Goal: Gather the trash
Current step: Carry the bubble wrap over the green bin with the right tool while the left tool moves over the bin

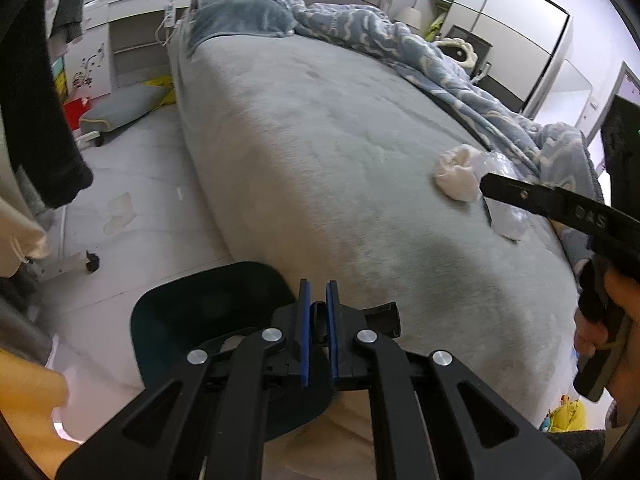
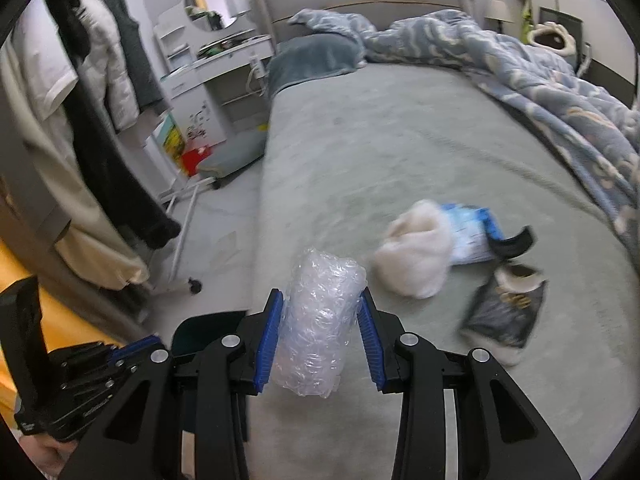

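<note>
My right gripper (image 2: 320,320) is shut on a roll of clear bubble wrap (image 2: 320,320) and holds it above the near edge of the grey bed (image 2: 380,140). On the bed beyond it lie a crumpled white tissue wad (image 2: 414,256), a blue-and-white wrapper (image 2: 470,232) and a dark foil bag (image 2: 506,312). My left gripper (image 1: 318,300) is shut on the rim of a dark green bin (image 1: 208,320) held beside the bed. In the left wrist view the tissue wad (image 1: 456,176) and the bubble wrap (image 1: 506,216) show by the right gripper's finger (image 1: 520,194).
A rumpled blue duvet (image 2: 540,80) covers the bed's right side. Hanging clothes (image 2: 100,120) and a rack on casters (image 2: 194,284) stand on the left. A white desk (image 2: 208,72), a floor cushion (image 2: 236,156) and a red box (image 2: 194,158) are farther back.
</note>
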